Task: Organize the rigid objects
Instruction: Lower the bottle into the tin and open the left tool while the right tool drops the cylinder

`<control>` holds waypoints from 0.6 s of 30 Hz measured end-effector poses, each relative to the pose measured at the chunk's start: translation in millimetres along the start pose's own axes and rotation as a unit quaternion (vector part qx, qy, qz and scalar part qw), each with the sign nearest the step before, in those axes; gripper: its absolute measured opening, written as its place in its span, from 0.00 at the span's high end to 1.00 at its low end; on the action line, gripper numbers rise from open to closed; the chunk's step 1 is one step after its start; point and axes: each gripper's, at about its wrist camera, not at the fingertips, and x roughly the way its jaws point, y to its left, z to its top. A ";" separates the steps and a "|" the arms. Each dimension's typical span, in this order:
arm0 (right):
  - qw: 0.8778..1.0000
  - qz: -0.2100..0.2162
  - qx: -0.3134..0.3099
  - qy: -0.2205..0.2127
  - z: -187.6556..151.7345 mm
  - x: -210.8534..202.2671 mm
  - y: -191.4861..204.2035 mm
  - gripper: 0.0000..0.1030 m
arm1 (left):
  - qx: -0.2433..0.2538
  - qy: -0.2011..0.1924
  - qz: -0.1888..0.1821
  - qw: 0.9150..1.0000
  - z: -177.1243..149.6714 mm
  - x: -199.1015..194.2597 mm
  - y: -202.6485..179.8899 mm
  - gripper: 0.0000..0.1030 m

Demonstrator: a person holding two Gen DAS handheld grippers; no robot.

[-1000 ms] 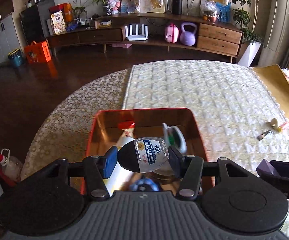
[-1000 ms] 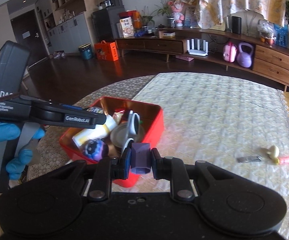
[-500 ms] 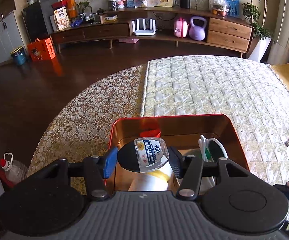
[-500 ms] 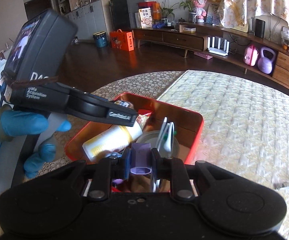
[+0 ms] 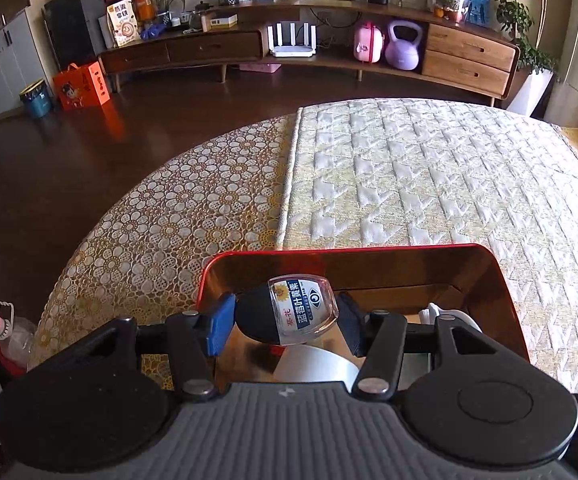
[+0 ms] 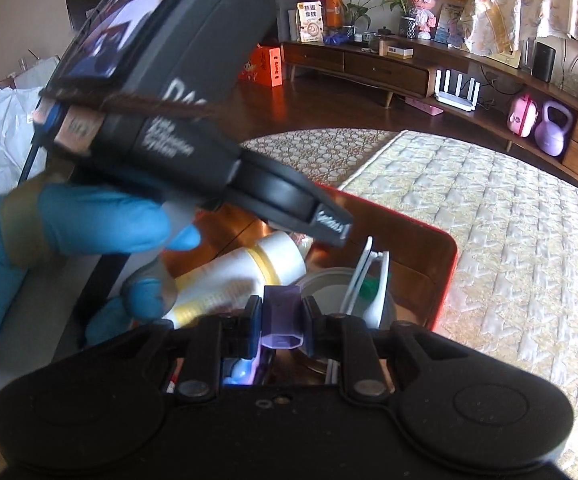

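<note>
Status: both grippers loaded, positioned over red bin (image 5: 505,292) on round table (image 5: 161,232). Judged step: final approach before drop-off.

L gripper (image 5: 285,322): jaws part-spread, pinching small bottle (image 5: 289,312) w/ clear body, dark cap, blue label. Held sideways across pads, cap toward blue-padded finger (image 5: 220,328). Sideways grip likely chosen because rounded body offers widest flat contact that way. Bottle sits above near-left part of bin interior, not touching contents.

R gripper (image 6: 281,318): jaws pressed close, clamping small purple block (image 6: 281,312). Narrow item, so near-full closure needed. Block hovers over near end of bin, above its contents.

Bin contents (R wrist view): white tube w/ yellow band (image 6: 249,268) lying diagonal; round grey lid or dish (image 6: 329,284); white clip-like item (image 6: 369,280) leaning upright on it; sth blue-purple under R gripper, ID unclear. Bin already crowded, free floor limited.

L unit body (image 6: 161,92) and blue-gloved hand (image 6: 69,240) fill left of R wrist view, i.e. grippers close side by side.

Next move, est.: lower each, release into gaps. Risks: collision betw. grippers; bottle rolling off tube; block landing on upright clip. Staggered release advisable.

Quilted cloth (image 5: 429,184) beyond bin: no items visible in centre.
</note>
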 end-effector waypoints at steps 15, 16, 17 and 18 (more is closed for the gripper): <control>1.000 0.014 0.022 -0.003 -4.0 -4.6 -4.5 0.79 | -0.019 0.017 -0.003 1.000 -1.4 10.3 5.2 0.48; 1.000 0.015 0.024 -0.005 -4.4 -7.8 -5.5 0.78 | -0.022 0.016 -0.005 1.000 -1.3 8.5 6.0 0.48; 0.999 0.017 0.027 -0.008 -5.2 -10.3 -6.3 0.78 | -0.025 0.014 -0.006 1.000 -1.2 6.4 6.4 0.48; 0.999 0.017 0.029 -0.010 -5.3 -12.1 -7.0 0.77 | -0.025 0.013 -0.005 1.000 -1.1 4.1 6.5 0.47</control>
